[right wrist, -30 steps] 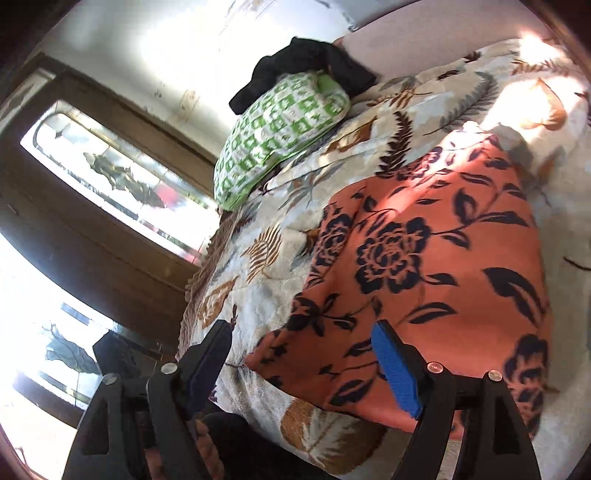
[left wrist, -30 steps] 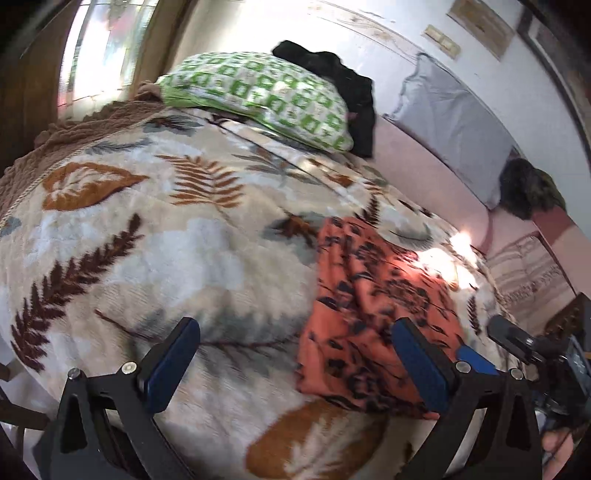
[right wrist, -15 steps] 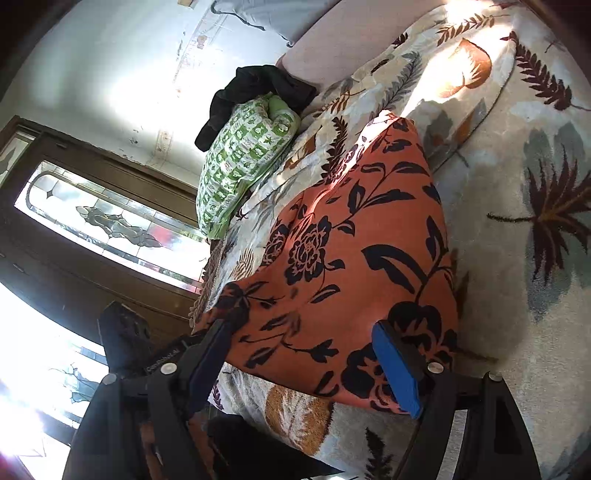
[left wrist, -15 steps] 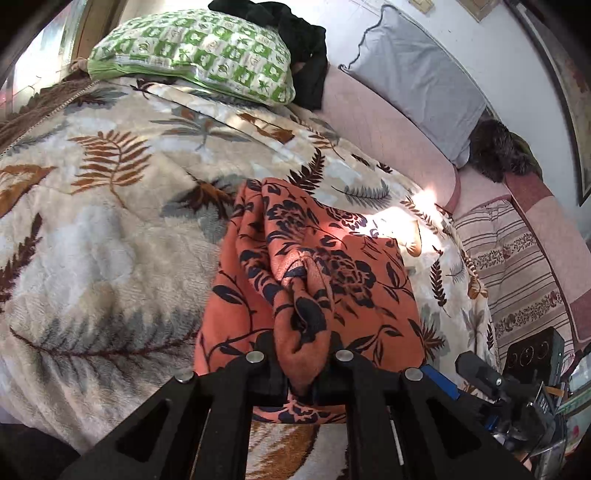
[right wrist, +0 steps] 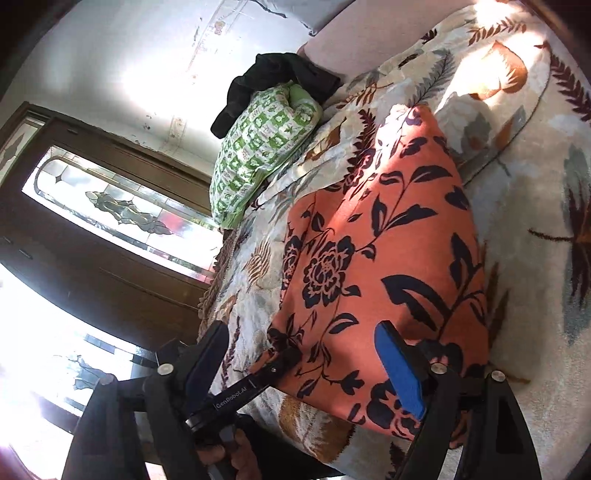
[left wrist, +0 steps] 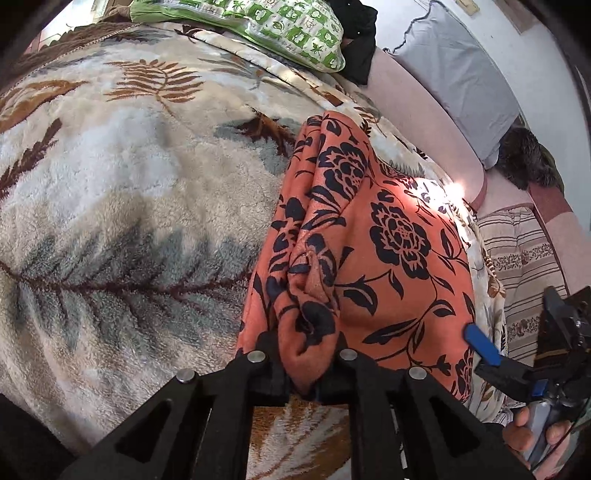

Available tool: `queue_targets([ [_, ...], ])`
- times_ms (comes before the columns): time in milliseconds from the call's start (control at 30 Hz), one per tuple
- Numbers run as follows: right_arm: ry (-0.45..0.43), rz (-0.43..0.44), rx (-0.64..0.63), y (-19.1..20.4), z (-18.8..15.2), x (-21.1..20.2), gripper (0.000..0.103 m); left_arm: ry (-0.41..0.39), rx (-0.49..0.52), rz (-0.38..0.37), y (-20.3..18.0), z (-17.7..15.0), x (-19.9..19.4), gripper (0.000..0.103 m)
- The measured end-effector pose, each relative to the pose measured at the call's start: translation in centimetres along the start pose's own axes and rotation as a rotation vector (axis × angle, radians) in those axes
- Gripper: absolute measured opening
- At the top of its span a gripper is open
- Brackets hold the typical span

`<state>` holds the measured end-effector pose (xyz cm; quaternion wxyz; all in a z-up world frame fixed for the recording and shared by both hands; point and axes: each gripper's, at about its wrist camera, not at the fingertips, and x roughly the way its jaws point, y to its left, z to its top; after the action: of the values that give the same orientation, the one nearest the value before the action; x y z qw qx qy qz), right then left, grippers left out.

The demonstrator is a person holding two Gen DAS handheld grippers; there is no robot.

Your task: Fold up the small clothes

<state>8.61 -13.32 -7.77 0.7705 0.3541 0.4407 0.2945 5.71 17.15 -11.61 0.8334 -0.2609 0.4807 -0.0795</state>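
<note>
The left gripper (left wrist: 308, 373) pinches a bunched edge of the orange floral garment (left wrist: 388, 258). The right gripper (right wrist: 306, 365) is spread over its near edge.

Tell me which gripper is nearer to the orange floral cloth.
Left. The left gripper is shut on a bunched near-edge fold of the orange floral cloth. The right gripper is open at the same near edge, gripping nothing.

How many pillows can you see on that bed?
2. A green-and-white patterned pillow lies at the far end of the leaf-print blanket, with dark clothing behind it. A grey pillow leans against the wall to its right. Others may be hidden outside the views.
</note>
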Motion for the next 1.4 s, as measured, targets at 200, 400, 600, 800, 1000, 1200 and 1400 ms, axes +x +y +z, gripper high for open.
queue_targets([
  [200, 0.063, -0.025, 0.057, -1.9, -0.1, 2.4, 0.092, -0.149, 0.157, 0.158, -4.9, 0.9, -5.3, 0.048],
  [400, 0.054, 0.007, 0.087, -2.8, -0.3, 2.1, 0.092, -0.132, 0.394, 0.103, -10.8, 3.2, -2.6, 0.071],
  [600, -0.025, 0.067, 0.133, -3.3, 1.3, -2.2, 0.092, 0.019, 0.241, 0.221, -4.9, 4.1, 4.0, 0.079],
  [800, -0.033, 0.008, 0.250, -9.0, 6.4, -2.3, 0.092, 0.017, 0.241, 0.210, -4.6, 4.0, 4.0, 0.080],
  [1000, 0.054, 0.033, 0.315, -11.0, 9.2, 2.3, 0.040, 0.009, 0.248, 0.198, -4.5, 3.9, 4.1, 0.081],
  [1200, 0.034, -0.115, 0.274, -12.1, 8.5, 3.5, 0.034, -0.004, 0.266, 0.210, -4.6, 3.7, 4.4, 0.085],
  [1400, -0.078, -0.001, 0.229, -9.9, 11.4, 1.1, 0.091, -0.008, 0.260, 0.200, -4.2, 3.7, 4.6, 0.086],
])
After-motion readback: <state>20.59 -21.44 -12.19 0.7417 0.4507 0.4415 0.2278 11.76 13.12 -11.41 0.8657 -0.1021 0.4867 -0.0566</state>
